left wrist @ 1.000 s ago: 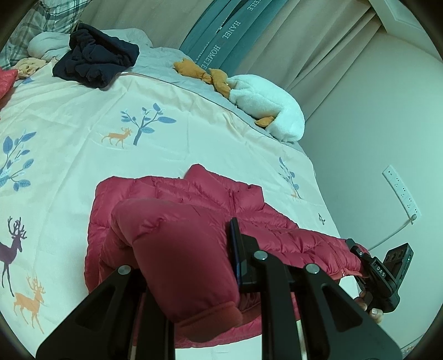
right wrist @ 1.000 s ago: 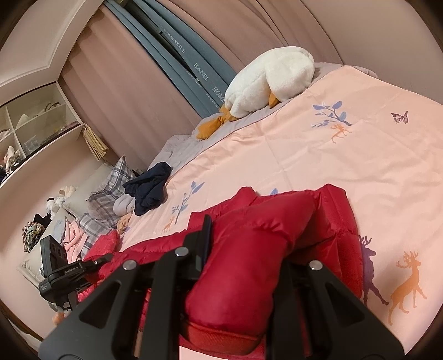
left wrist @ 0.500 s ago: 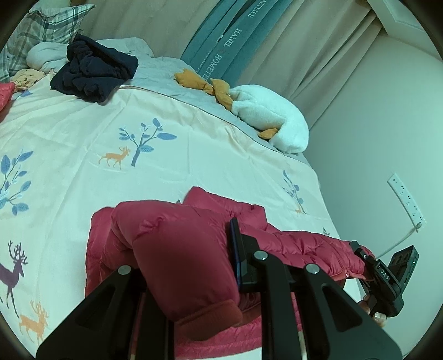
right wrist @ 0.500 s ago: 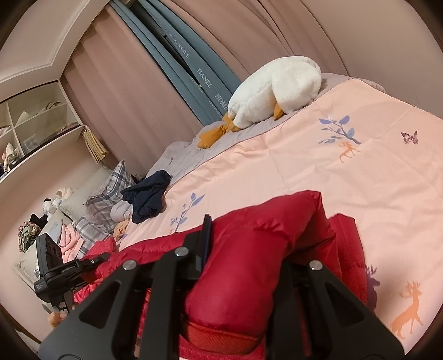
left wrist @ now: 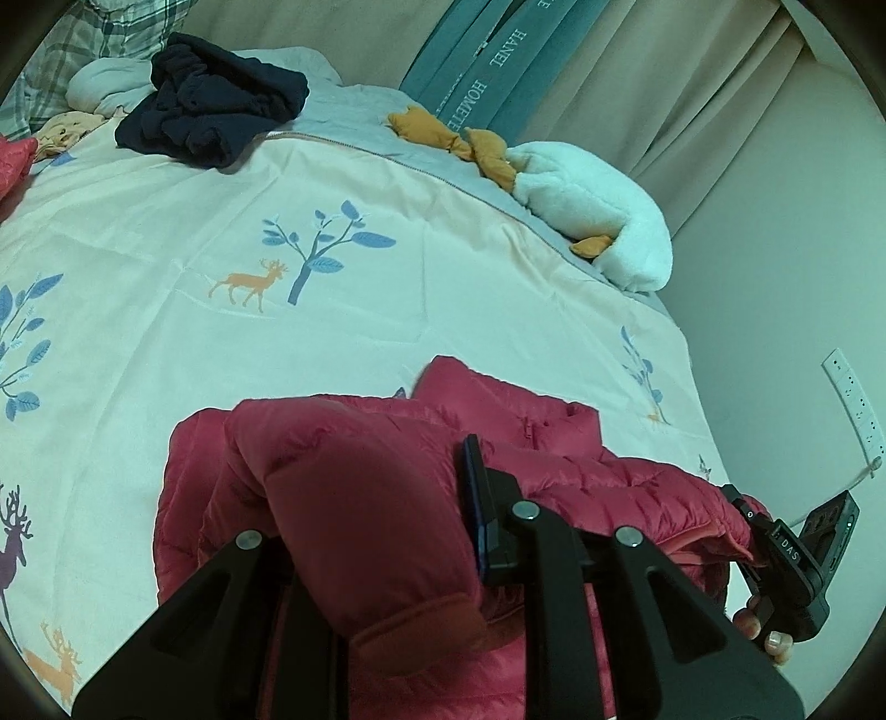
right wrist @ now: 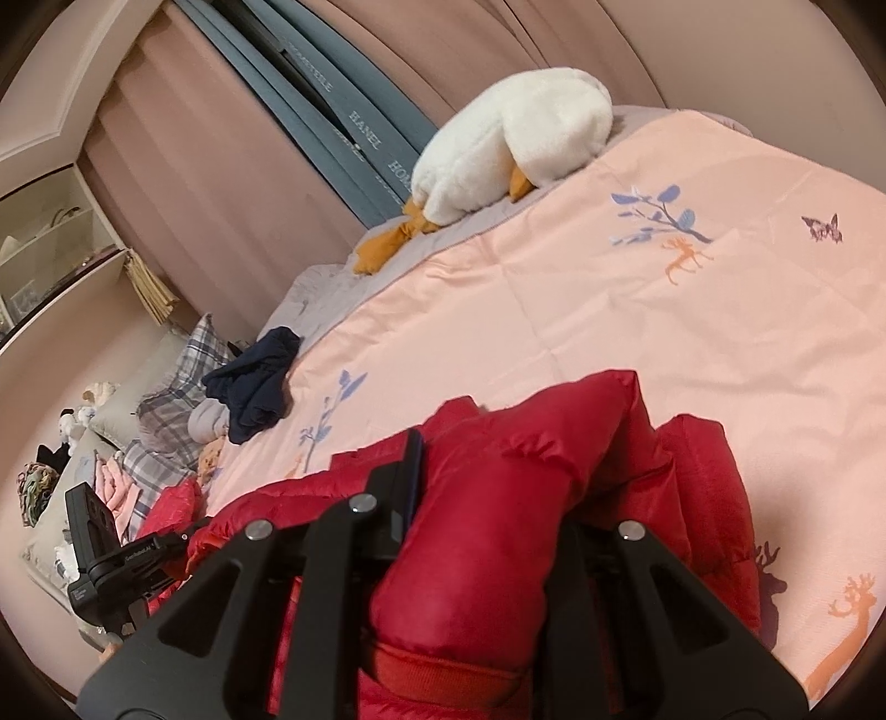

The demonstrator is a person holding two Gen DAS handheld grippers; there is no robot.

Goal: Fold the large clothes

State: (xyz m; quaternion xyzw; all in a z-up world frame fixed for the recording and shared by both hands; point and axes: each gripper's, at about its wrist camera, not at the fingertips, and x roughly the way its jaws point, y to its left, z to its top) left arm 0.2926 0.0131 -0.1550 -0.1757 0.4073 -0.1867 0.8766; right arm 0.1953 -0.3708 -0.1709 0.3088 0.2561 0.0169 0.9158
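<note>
A cuff of the red quilted puffer jacket (left wrist: 581, 476) is being gripped in each claw, left claw (left wrist: 376, 531) and right claw (right wrist: 487, 515), while the padded body is being held stretched crosswise between them, low over the deer-printed bed cover (left wrist: 343, 310) ahead.

Left tongs (left wrist: 376, 531) tips buried under sleeve (left wrist: 360, 498); right tongs (right wrist: 498, 526) likewise. Shelf (right wrist: 39, 238) contents too small to tell. Pillow (left wrist: 83, 33) cut off.

Red puffer jacket (left wrist: 554, 437) on bed, both sleeves lifted, partly folded.
</note>
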